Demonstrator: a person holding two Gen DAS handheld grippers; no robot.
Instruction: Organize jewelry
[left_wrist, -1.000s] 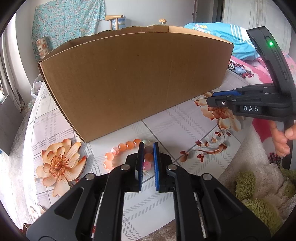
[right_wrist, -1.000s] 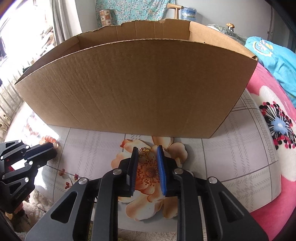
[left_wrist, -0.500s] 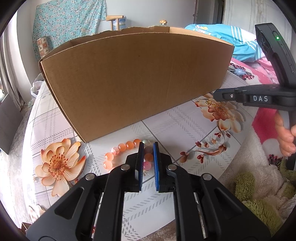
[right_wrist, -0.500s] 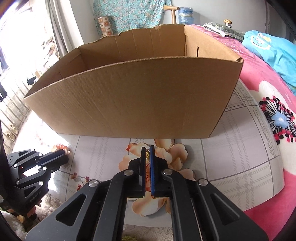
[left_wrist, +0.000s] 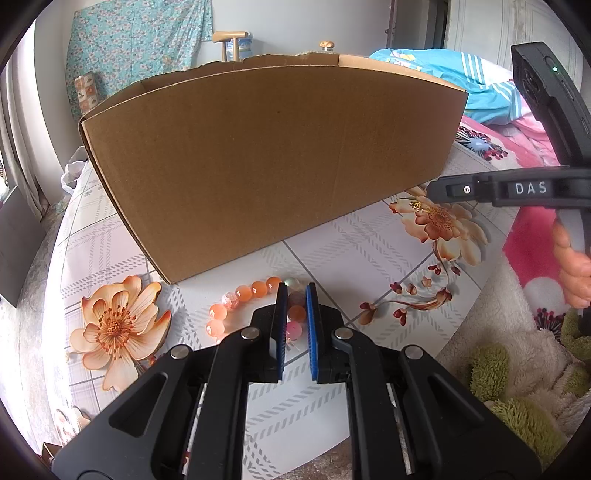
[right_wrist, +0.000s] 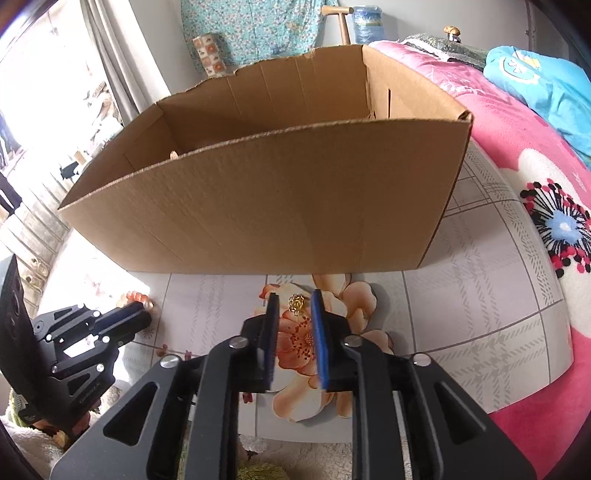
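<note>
since the earlier frame the right gripper has risen a little, so more of the inside of the cardboard box shows, and its fingers, which had pinched nearly shut half a second ago, have just been opening again; they now stand narrowly apart with the small gold trinket lying loose between their tips, on the printed orange flower of the surface just in front of the box's near wall. the pinch did not take, i judge, since the trinket sits on the cloth and no pad touches it. the left gripper has not moved: its fingers are narrow and straddle the far end of the orange bead bracelet, which lies just in front of the box's left near corner; the beads look pressed between the blue pads, though the contact is partly hidden. to do the step well, the right gripper should come down until the pad tips nearly brush the cloth, with the trinket centred between them rather than out at the very tips, then close slowly; such a small, flat, slippery piece will likely skate away from a hasty or high pinch. once held, it should lift clear of the box's near wall before going in.
</note>
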